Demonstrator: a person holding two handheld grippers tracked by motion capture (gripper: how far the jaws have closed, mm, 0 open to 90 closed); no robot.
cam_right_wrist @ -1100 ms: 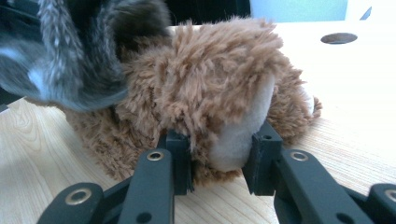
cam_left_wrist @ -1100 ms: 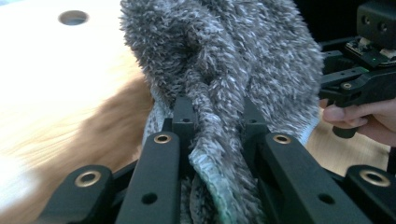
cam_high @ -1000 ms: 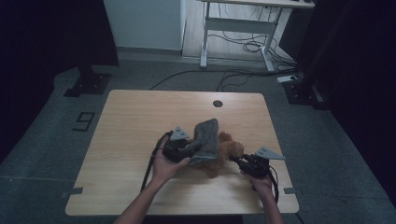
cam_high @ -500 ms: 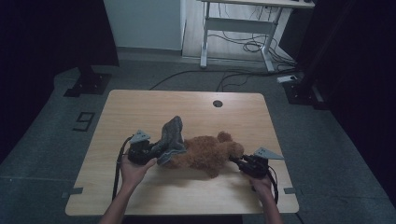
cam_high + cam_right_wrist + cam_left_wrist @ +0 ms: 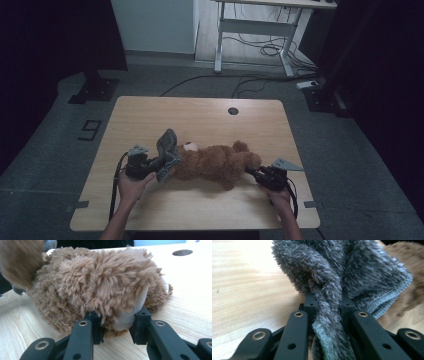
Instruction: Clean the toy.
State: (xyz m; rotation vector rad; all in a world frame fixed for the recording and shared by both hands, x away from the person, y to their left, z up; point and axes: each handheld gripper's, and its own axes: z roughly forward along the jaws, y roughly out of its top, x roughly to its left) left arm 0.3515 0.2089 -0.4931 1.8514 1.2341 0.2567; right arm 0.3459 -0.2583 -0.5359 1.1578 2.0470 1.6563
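Teddy bear stretched between two grippers on the table

The left gripper (image 5: 152, 167) pinches a grey cloth (image 5: 342, 277) beside the teddy bear (image 5: 215, 162); the right gripper (image 5: 256, 175) clamps the bear's foot on the wooden table (image 5: 200, 112).

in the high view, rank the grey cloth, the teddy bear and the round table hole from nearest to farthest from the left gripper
1. grey cloth: pinched in the left gripper, near the table's left front.
2. teddy bear: lying just right of the cloth, across the table's middle.
3. round table hole: farthest, near the back edge, right of centre.
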